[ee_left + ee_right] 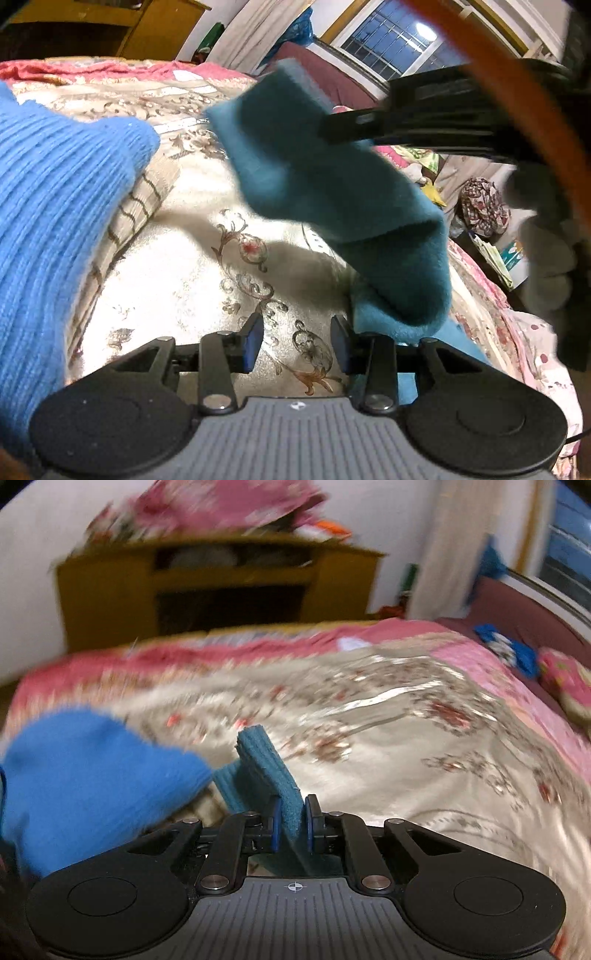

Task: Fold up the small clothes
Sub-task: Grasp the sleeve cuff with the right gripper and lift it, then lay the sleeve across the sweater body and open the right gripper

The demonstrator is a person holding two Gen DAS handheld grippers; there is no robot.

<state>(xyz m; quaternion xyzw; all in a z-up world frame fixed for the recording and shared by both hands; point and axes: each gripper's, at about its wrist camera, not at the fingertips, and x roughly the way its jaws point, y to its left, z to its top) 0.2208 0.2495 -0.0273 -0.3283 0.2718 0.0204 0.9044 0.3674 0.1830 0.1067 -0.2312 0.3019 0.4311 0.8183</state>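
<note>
Right gripper clamped on the teal sock, lifted over the bed. Left gripper open, empty, sock's other end at about 2 o'clock of it. Better to pin that end first, then fold across slowly.

The teal fleece garment hangs lifted above the bed, draped in a long fold that slopes from a pinched upper edge down to its lower end, which rests crumpled on the bedspread at near right. Seen from the right wrist, its ribbed edge stands upright and doubled over (the picture is blurred there). A bright blue ribbed knit lies bunched at the left on the bed, beside a beige striped piece.
</note>
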